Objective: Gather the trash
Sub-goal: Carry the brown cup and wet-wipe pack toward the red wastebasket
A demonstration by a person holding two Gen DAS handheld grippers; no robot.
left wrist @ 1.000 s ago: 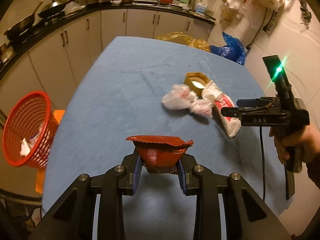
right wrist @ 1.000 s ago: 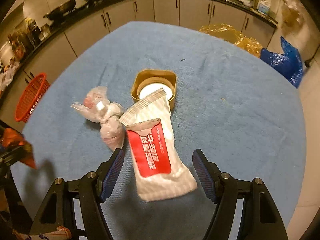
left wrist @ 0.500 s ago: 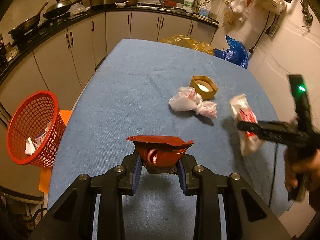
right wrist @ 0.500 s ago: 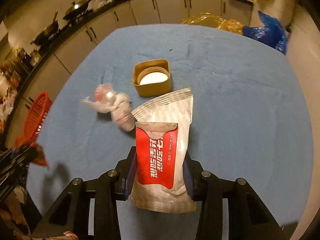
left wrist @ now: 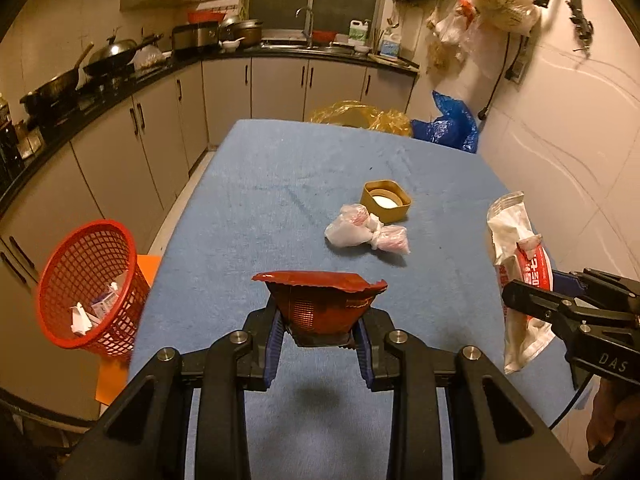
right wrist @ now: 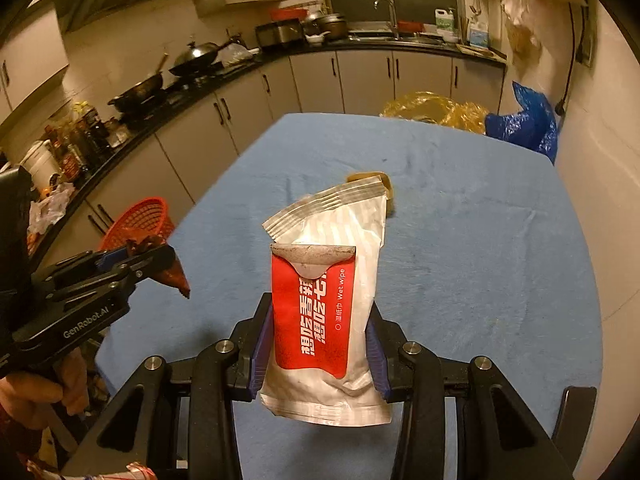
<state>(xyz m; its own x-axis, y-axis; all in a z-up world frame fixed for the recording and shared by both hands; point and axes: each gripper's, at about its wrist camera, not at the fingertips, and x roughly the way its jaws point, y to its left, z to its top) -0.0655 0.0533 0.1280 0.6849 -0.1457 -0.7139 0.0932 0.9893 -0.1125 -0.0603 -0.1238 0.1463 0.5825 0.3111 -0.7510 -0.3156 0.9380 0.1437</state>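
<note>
Right wrist view: a wet wipe packet point(right wrist: 324, 316) was gripped upright between the right gripper's point(right wrist: 320, 354) fingers above the blue tabletop point(right wrist: 480, 264). A red wrapper point(left wrist: 320, 302) was clamped by the left gripper point(left wrist: 320, 332), near a red basket point(left wrist: 86, 284).

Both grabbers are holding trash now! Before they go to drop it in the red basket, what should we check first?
1. Left gripper shut on the red wrapper: ok.
2. Right gripper shut on the wet wipe packet: ok.
3. Packet lifted off the blue table: ok.
4. Red basket within sight, beside the table's left edge: ok.
5. Room in the basket: ok, only a few scraps of paper lie in its bottom.
6. Table trash all gathered: not ok; the tied plastic bag and yellow lid lie there.
</note>
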